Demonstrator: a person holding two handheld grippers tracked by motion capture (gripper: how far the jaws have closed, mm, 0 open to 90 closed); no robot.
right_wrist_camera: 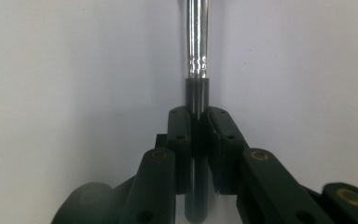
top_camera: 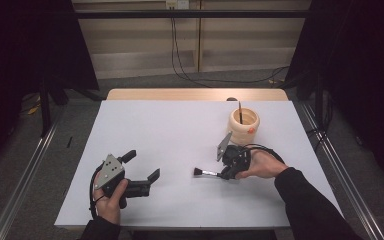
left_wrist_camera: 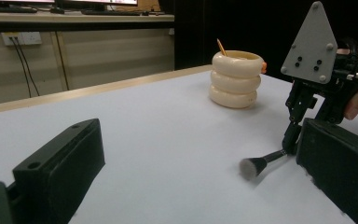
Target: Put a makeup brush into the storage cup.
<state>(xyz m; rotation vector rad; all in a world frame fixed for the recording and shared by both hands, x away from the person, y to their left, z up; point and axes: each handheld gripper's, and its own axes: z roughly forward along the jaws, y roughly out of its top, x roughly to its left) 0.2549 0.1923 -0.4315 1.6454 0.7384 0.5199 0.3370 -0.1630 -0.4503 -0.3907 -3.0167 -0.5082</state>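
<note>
Black jaws of the right tool (top_camera: 223, 173) clench a brush (top_camera: 206, 172) by its handle, bristles low over the white table (top_camera: 170, 125) near a cream holder (top_camera: 244, 125). Left tool (top_camera: 142, 170) rests released at near left.

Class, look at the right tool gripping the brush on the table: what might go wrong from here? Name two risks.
1. The right tool clamps the brush only on its thin dark handle, well behind the bristles; being so slim, it might swivel or slip when lifted.
2. The cream ringed holder already has a stick standing in it and looks light; a clumsy insertion might nudge or tip it.
</note>
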